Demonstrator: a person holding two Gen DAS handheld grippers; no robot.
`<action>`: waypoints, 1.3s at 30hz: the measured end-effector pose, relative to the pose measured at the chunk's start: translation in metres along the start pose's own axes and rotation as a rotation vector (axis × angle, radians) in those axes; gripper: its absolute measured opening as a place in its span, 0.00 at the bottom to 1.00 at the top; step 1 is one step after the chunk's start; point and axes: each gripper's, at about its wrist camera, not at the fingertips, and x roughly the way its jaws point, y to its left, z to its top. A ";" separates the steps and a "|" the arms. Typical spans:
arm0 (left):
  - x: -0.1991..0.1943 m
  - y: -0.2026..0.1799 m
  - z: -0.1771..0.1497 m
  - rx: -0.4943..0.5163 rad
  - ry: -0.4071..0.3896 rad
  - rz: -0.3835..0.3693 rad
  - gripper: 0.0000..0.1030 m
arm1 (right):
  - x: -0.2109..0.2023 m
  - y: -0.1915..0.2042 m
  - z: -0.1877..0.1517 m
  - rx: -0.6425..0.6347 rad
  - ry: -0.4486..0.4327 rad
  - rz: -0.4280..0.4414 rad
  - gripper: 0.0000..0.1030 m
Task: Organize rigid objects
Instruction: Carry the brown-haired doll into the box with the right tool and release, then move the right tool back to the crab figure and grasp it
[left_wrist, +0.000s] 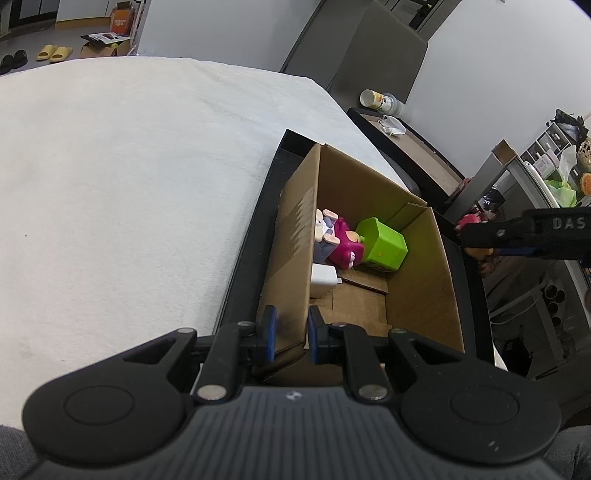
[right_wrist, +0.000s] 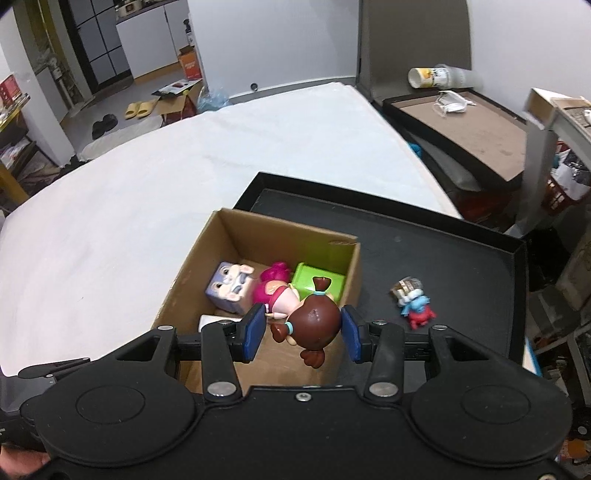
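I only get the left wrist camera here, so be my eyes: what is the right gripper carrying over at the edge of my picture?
Observer: The right gripper holds a brown-haired doll figurine in a pink dress, above the open cardboard box.
Operator: Is anything still outside the box?
Observer: Yes. A small blue and red figure lies on the black tray, right of the box in the right wrist view.
Operator: Anything next to it?
Observer: A small shiny object that I cannot identify, close behind the figure.
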 end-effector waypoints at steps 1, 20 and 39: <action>0.000 0.000 0.000 0.000 0.000 -0.001 0.16 | 0.003 0.002 -0.001 -0.002 0.006 0.001 0.42; 0.000 0.002 0.000 0.000 0.000 -0.011 0.16 | 0.051 0.026 -0.005 -0.042 0.072 -0.028 0.43; 0.002 -0.006 0.000 0.024 0.000 0.025 0.16 | -0.003 -0.031 -0.010 0.001 -0.030 0.005 0.62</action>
